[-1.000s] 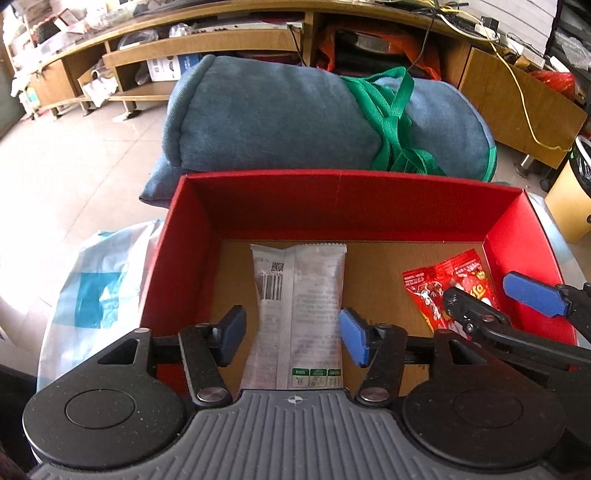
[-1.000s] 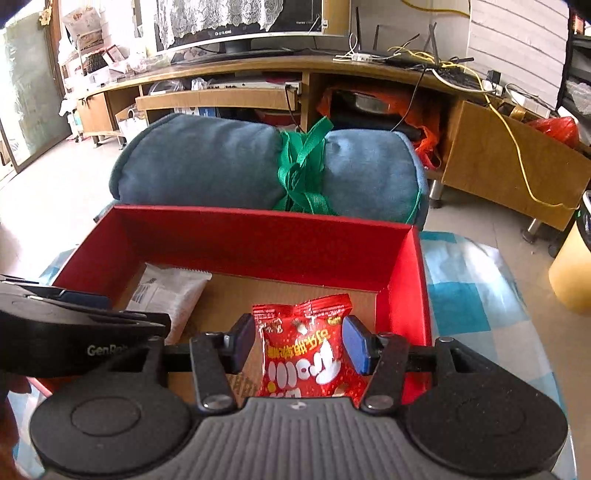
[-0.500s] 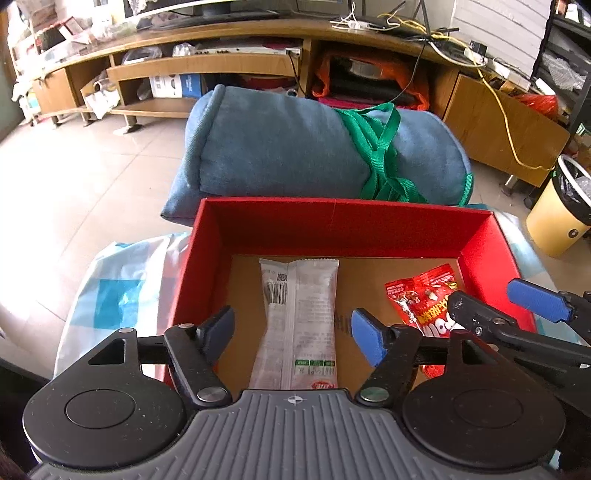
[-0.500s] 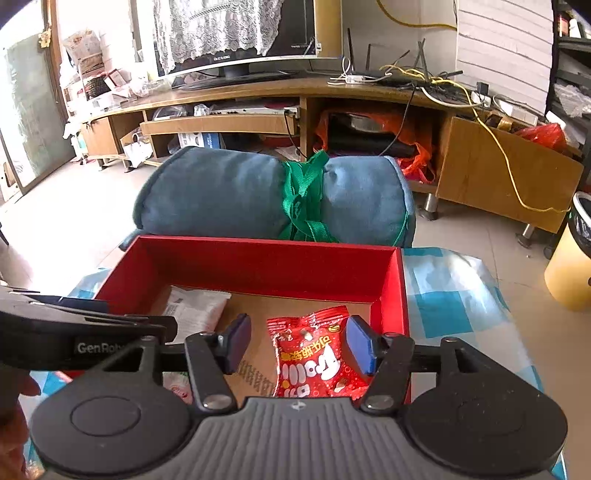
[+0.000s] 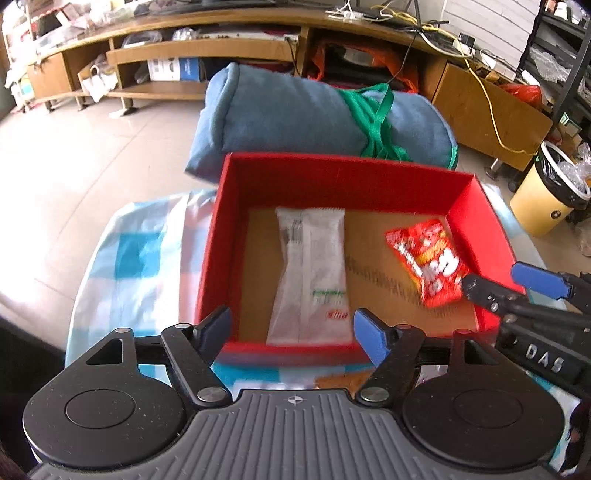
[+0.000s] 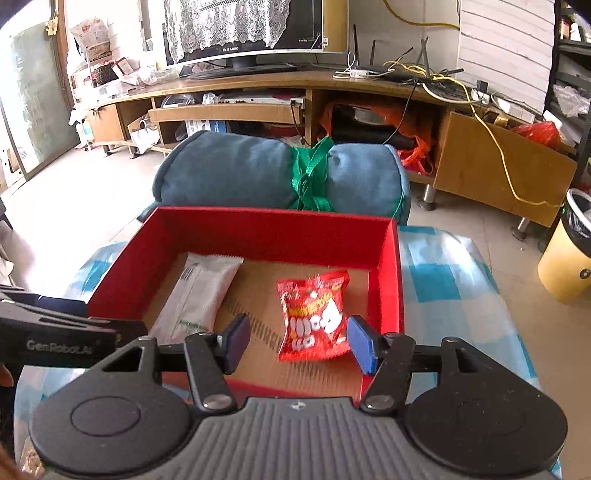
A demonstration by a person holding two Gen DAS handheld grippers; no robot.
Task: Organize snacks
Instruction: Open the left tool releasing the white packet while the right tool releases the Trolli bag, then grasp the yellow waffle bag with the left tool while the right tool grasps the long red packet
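Both snacks [image 5: 309, 273] seemingly beyond grippers [image 5: 291, 330].

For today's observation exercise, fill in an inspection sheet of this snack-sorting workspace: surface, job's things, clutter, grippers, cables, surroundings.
Surface: blue-and-white checked cloth under the box.
Job's things: red box, open; white snack packet lying flat at its left, red snack bag at its right, apart.
Clutter: rolled blue blanket tied with green strap, behind the box.
Grippers: left gripper and right gripper both at the box's near edge, jaws open, empty.
Cables: yellow cable and others on the wooden TV bench.
Surroundings: monitor, yellow bin, tiled floor.
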